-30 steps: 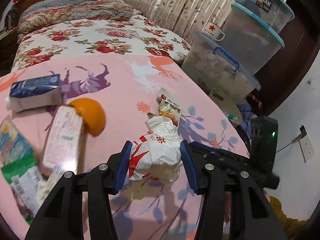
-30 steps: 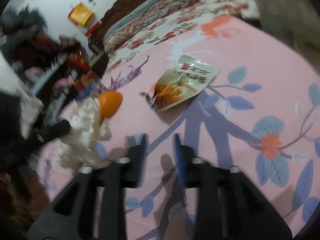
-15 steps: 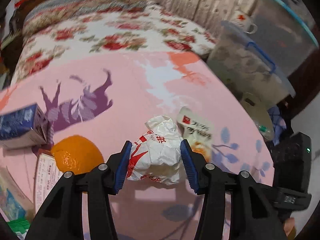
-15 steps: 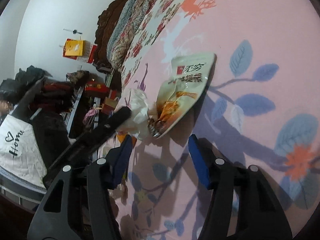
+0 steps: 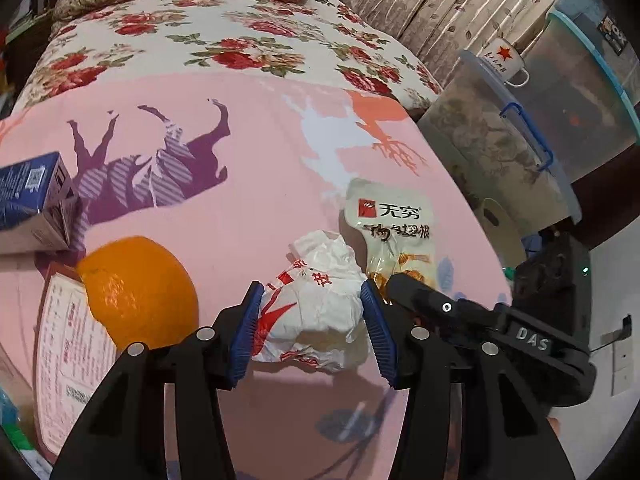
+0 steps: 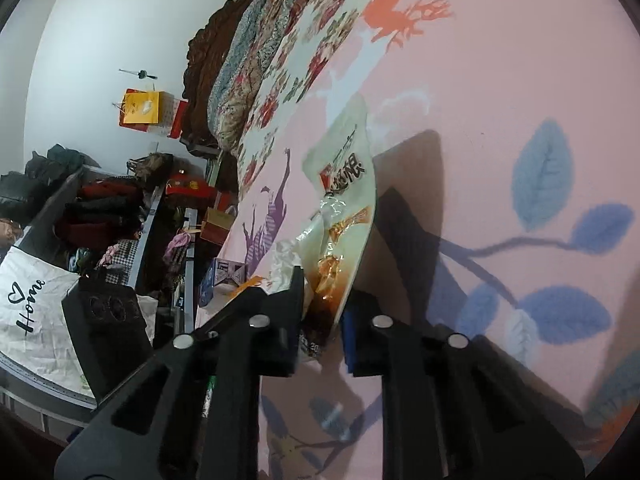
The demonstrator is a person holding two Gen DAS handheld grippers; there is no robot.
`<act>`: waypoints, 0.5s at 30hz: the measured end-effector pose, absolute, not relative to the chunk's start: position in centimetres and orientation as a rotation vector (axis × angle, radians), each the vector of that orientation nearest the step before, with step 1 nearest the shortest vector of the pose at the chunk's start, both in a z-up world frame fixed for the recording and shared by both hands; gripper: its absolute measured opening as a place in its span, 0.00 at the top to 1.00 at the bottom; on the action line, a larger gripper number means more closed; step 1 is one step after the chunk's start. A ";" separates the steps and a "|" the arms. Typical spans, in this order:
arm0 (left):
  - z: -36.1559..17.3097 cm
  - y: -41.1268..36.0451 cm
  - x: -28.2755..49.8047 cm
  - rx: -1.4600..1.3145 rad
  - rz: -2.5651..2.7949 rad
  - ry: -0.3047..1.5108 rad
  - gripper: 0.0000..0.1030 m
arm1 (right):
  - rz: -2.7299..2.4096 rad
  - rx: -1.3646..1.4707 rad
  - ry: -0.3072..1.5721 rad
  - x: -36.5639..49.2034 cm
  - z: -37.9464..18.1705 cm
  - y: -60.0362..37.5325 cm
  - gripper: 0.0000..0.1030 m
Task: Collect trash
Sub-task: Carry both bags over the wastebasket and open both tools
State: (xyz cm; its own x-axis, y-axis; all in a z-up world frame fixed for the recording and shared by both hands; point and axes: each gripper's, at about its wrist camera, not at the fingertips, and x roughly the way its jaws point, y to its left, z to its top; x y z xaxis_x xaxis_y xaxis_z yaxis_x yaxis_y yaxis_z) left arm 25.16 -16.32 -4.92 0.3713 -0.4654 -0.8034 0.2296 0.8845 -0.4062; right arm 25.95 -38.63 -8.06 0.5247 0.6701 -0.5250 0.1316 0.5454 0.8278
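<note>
The bed sheet (image 5: 248,168) is pink with blue leaves and a purple deer. The crumpled wrapper (image 5: 316,304) is white with red marks. The orange (image 5: 138,284) is bright orange.

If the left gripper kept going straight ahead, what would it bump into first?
Probably the pink bedsheet ahead: the left gripper, shut on the crumpled white wrapper, points downward. The snack pouch lies slightly right. Depth is unclear.

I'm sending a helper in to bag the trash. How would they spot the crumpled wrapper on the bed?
On the pink bedsheet, find the orange and the snack pouch. The crumpled wrapper sits between them, clamped in the left gripper. It alone is balled white paper with red print.
</note>
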 end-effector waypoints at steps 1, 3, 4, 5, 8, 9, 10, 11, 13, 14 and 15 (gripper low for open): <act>-4.9 -16.3 25.0 -0.266 -0.479 1.112 0.54 | 0.381 0.949 0.972 25.5 -7.7 -39.0 0.86; -4.9 -16.3 24.5 -0.318 -0.515 1.127 0.54 | 0.355 0.922 0.938 24.6 -7.1 -40.1 0.87; -4.9 -16.6 24.3 -0.337 -0.530 1.132 0.54 | 0.340 0.905 0.921 24.1 -6.8 -40.8 0.87; -4.9 -16.9 24.2 -0.343 -0.540 1.134 0.55 | 0.314 0.882 0.897 23.4 -6.2 -42.0 0.87; -4.3 -19.1 24.1 -0.326 -0.577 1.141 0.55 | 0.266 0.857 0.853 22.2 -5.4 -45.1 0.87; -4.0 -20.1 24.1 -0.316 -0.591 1.141 0.55 | 0.252 0.859 0.840 21.6 -5.2 -46.4 0.87; -3.7 -21.2 24.1 -0.303 -0.608 1.141 0.55 | 0.239 0.864 0.827 21.3 -5.1 -47.6 0.87; -3.3 -22.8 24.2 -0.285 -0.628 1.142 0.55 | 0.208 0.870 0.802 20.7 -4.8 -49.6 0.87; -2.4 -26.3 24.5 -0.244 -0.674 1.144 0.55 | 0.163 0.876 0.766 19.6 -4.5 -52.4 0.87; -2.0 -28.0 24.7 -0.226 -0.693 1.142 0.55 | 0.125 0.886 0.737 18.9 -4.3 -54.6 0.87; -1.4 -30.0 25.0 -0.203 -0.718 1.137 0.55 | 0.102 0.895 0.721 18.5 -4.3 -56.1 0.87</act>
